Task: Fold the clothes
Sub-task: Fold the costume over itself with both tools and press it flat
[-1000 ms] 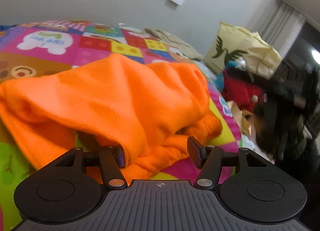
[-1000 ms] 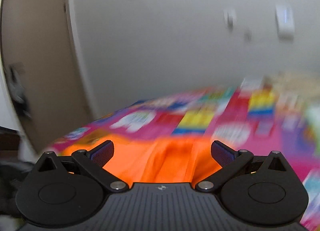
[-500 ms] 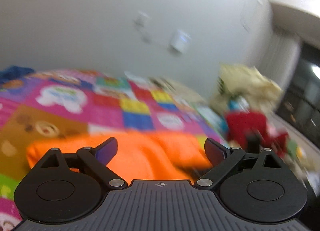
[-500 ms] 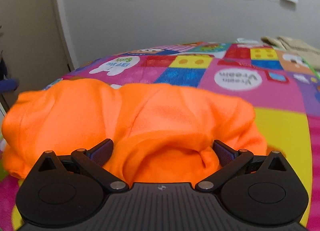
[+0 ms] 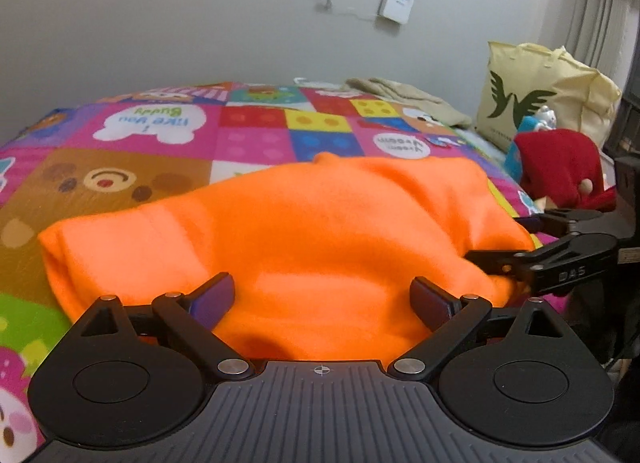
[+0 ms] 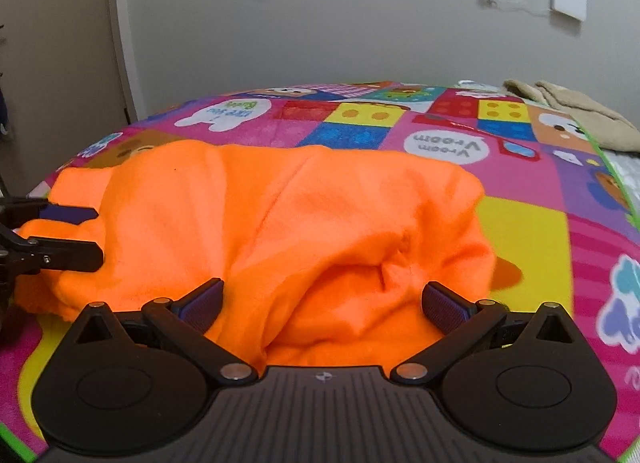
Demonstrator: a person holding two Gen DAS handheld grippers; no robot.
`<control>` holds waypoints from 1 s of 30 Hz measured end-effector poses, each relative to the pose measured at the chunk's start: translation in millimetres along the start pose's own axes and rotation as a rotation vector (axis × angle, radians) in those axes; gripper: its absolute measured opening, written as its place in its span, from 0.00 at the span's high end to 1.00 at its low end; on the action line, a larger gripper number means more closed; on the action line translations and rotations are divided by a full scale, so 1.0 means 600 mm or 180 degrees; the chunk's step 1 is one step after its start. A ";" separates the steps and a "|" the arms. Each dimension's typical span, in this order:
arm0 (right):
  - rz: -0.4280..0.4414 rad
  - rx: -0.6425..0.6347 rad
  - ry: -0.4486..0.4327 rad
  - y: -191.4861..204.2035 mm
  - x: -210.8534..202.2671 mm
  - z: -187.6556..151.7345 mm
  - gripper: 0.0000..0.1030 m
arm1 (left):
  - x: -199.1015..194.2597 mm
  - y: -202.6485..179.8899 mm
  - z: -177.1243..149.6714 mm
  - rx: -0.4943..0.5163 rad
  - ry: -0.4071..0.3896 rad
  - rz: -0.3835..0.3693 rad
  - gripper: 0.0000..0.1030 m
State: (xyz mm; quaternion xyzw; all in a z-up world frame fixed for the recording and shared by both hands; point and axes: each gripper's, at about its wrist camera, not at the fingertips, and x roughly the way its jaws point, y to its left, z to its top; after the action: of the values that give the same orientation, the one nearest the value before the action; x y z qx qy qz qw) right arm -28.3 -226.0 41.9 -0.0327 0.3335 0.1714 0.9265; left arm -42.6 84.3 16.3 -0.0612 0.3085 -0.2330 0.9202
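Showing only on left cam: red cloth (image 5: 560, 167), maybe.

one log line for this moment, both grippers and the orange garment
left gripper: open, jaws just opened | right gripper: open | orange garment: bunched on play mat, unheld

Play mat (image 6: 528, 223) — "Vroom Vroom", "I like you Buddy", upside down.
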 end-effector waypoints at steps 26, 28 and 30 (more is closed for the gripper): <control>-0.0944 0.0101 -0.0222 -0.082 0.066 0.081 0.00 | 0.001 0.077 0.043 -0.0212 -0.0054 0.0768 0.06; -0.0890 0.0116 -0.0331 -0.081 0.041 0.079 0.00 | -0.029 0.067 0.045 -0.0143 -0.0174 0.0864 0.06; -0.0531 0.0144 -0.0439 -0.078 -0.006 0.068 0.00 | -0.061 0.071 0.046 -0.0237 -0.0259 0.0659 0.06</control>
State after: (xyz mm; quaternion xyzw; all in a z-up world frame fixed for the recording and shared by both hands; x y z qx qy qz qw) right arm 10.1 -264.0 73.3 -0.0275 0.2688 0.0880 0.9588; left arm -35.3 138.1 47.3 -0.0725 0.2841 -0.1224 0.9482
